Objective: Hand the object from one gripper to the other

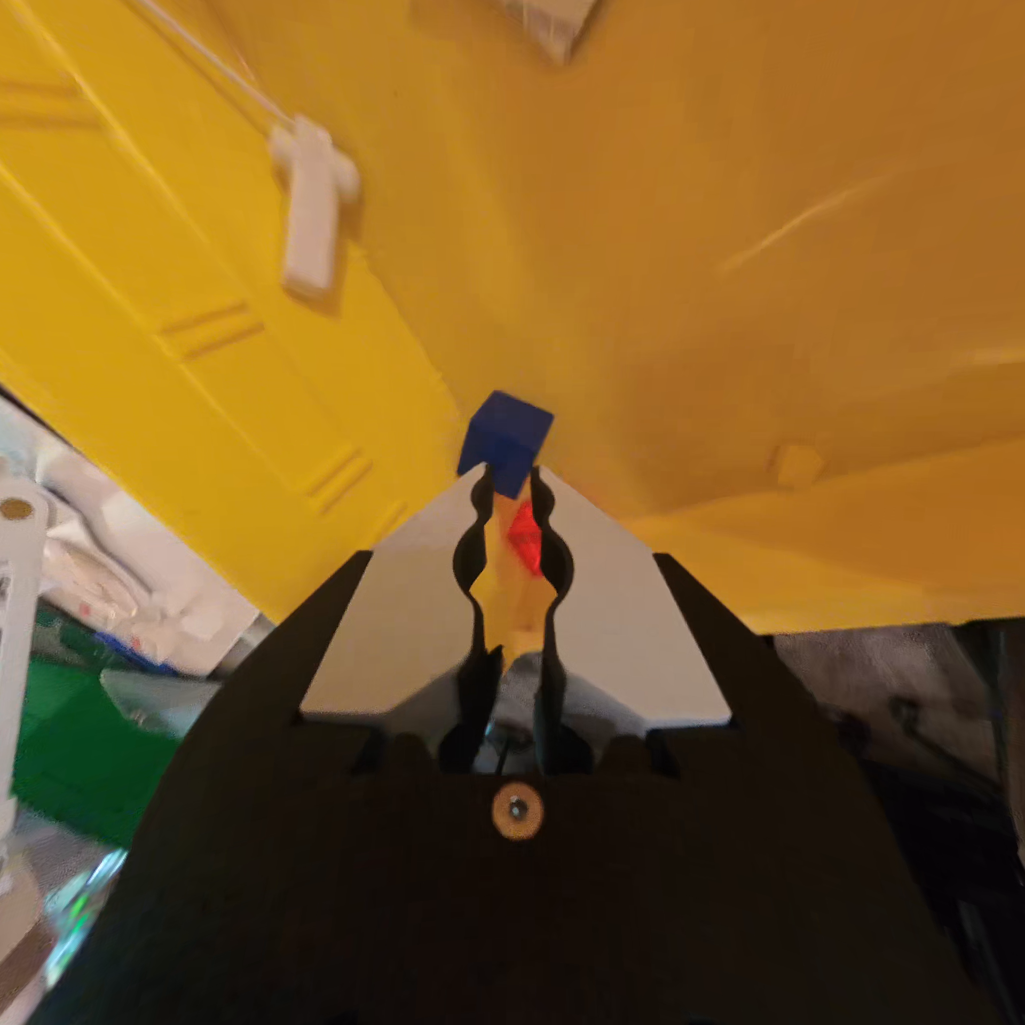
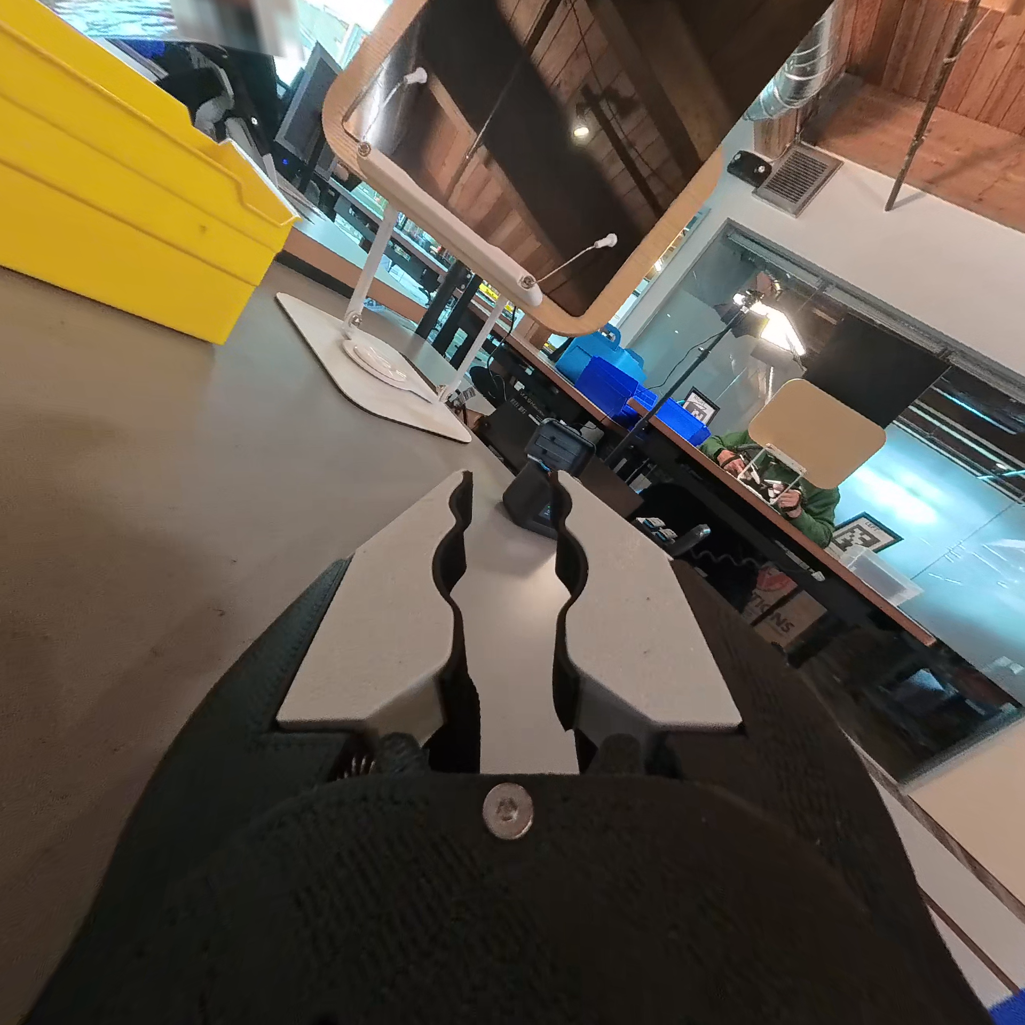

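In the left wrist view my left gripper (image 1: 510,471) is shut on a small blue cube (image 1: 507,432), pinched by one corner at the fingertips. It hangs over the inside of a yellow bin (image 1: 665,222). A small red piece (image 1: 524,535) shows through the gap between the fingers, lying in the bin below. In the right wrist view my right gripper (image 2: 513,480) is open and empty, low over a grey table (image 2: 138,499). The cube and the left gripper do not show in that view.
A white T-shaped piece (image 1: 313,205) lies in the bin. In the right wrist view the yellow bin (image 2: 122,222) stands at the left, a mirror (image 2: 527,138) on a white stand (image 2: 377,360) ahead, and a small black camera (image 2: 535,499) just beyond my fingertips. A person (image 2: 804,499) sits at a far table. About 45 cm separates my left fingertips from my right.
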`<state>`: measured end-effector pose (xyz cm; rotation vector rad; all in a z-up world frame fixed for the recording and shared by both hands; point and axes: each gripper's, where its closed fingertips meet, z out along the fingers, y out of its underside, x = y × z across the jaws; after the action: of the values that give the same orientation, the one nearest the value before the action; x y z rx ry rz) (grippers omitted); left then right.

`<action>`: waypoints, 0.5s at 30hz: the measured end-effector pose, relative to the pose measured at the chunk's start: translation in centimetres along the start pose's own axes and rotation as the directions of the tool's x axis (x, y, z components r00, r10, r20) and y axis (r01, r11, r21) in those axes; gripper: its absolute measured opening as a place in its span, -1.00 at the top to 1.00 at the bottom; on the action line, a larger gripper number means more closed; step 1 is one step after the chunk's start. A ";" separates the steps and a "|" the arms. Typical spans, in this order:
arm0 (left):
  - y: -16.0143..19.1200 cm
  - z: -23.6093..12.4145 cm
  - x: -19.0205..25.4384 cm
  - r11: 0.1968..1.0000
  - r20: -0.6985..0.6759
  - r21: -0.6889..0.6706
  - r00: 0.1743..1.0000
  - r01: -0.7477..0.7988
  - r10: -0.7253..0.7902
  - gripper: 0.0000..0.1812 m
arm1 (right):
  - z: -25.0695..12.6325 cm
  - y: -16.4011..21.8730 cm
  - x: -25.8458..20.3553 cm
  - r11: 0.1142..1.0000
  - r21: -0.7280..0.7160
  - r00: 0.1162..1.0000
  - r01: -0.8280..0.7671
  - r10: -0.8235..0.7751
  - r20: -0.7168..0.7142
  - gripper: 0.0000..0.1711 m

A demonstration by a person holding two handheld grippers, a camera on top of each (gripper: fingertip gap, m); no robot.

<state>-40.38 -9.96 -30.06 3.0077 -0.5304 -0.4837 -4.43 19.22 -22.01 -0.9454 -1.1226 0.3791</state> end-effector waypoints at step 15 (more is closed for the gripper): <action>3.2 -0.1 1.1 0.940 -0.138 -0.342 0.989 0.005 -0.056 0.72 | 0.0 0.0 -0.1 1.000 -0.002 1.000 0.012 -0.012 0.004 0.69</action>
<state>-40.45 -13.37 -29.95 2.6929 -0.3474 -0.3145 -4.50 19.10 -22.06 -0.9397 -1.1318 0.3697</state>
